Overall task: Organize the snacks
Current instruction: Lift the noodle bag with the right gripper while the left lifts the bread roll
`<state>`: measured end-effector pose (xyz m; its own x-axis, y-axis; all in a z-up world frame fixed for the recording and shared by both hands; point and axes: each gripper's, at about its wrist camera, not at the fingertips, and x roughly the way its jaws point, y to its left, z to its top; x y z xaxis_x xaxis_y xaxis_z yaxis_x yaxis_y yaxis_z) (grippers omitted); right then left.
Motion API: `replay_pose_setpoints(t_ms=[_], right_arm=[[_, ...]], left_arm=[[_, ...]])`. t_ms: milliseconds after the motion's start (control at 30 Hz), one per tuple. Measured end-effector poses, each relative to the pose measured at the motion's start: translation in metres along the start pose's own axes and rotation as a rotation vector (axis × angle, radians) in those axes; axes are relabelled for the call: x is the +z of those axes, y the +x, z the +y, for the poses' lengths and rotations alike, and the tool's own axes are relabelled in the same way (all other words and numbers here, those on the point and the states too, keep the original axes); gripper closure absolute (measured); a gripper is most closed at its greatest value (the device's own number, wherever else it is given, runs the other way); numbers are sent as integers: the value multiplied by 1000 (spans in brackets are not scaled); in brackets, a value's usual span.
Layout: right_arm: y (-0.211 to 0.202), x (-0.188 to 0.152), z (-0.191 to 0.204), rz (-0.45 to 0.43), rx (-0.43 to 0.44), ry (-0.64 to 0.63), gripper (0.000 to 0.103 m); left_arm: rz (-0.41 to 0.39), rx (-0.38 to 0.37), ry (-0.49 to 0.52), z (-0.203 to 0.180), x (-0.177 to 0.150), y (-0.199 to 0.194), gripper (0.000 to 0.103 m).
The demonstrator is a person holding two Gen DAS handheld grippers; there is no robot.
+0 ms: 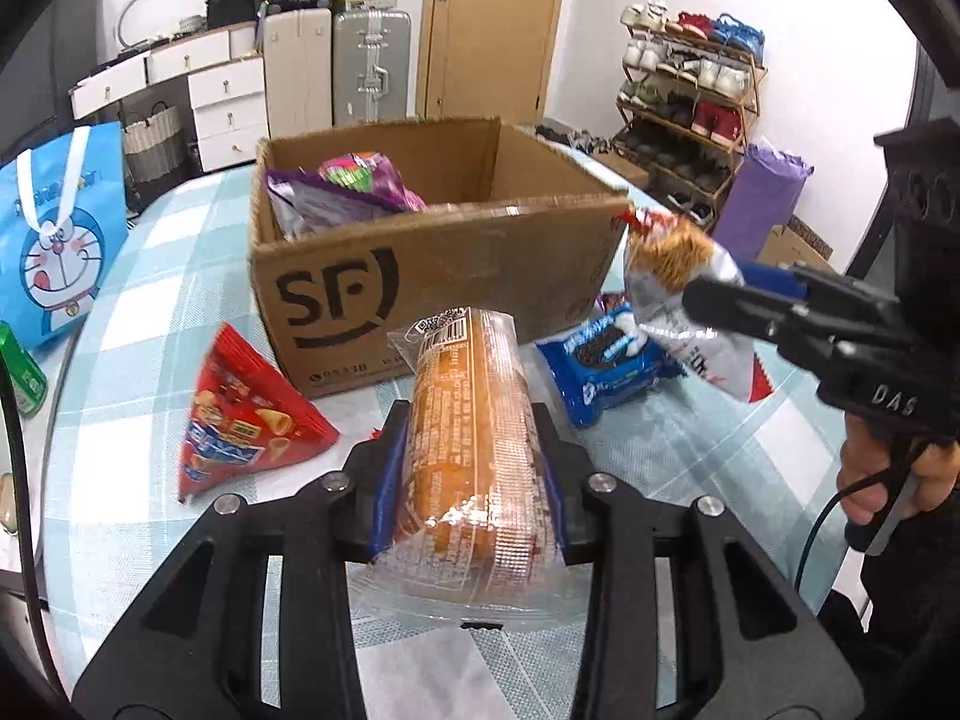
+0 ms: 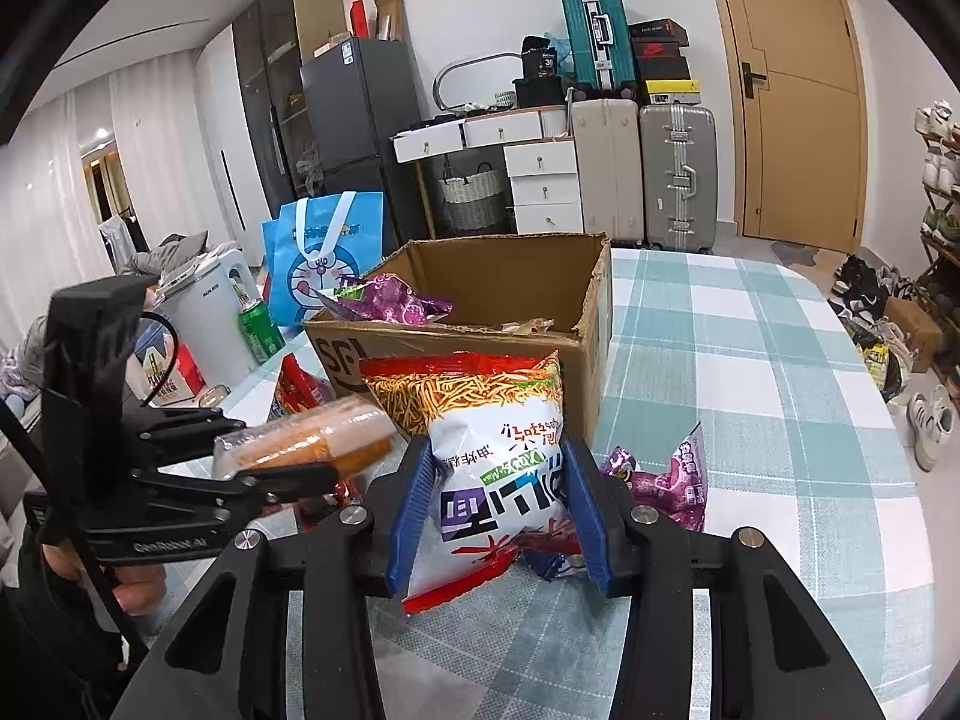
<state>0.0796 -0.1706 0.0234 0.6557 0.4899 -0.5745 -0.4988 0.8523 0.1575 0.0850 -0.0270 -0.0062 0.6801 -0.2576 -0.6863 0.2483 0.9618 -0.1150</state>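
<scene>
Desk [image 1: 690, 468] under a teal-and-white checked cloth, open cardboard box [image 1: 420, 276] standing on it, red cone-snack bag [image 1: 240, 414] lying left of the box, blue cookie pack [image 1: 606, 366] at its right front corner, purple packet [image 2: 666, 480] beside it, blue cartoon bag [image 1: 54, 234] and green can [image 1: 21, 378] near the far left edge.

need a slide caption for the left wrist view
Left tool shut on an orange snack pack before the SF box, while the right tool holds a noodle bag.

place: home living room | evidence: fridge [image 2: 360, 120], suitcases [image 2: 678, 174], shoe rack [image 1: 690, 102], checked tablecloth [image 2: 750, 360]
</scene>
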Motion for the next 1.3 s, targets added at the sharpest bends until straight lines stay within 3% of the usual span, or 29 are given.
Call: replay_pose_setpoints(t_ms=[300,333,500,633,733,833,1033,1067,1167,1300], right_arm=[[-6,4,-1,-34,16,10,59],[-6,4,-1,-34,16,9,59],[-6,4,-1,-28,15,12,59],[-5,4,-2,-25,15,11,59],[-6,5,-2,-30,16,12,59],[-8,5,-3,-35,19,12,59],[-8,5,-4,-37,20,11,59],[-8,5,-3,-36,21,12,59],[-6,4,-1,-31,23,6,59],[-4,3,2,-29,26,1,59]], left_arm=[[-67,-6,-26,12,13,-40,73],[-61,-3,-21,14,13,-41,77],[36,16,19,14,1,-24,76],[130,17,50,13,-14,-11,65],[140,9,46,18,-23,-16,59],[151,-20,60,21,-30,-30,32],[197,0,169,10,-57,-42,27],[221,9,200,7,-63,-39,28],[269,3,230,4,-71,-30,68],[230,-31,214,6,-68,-42,70]])
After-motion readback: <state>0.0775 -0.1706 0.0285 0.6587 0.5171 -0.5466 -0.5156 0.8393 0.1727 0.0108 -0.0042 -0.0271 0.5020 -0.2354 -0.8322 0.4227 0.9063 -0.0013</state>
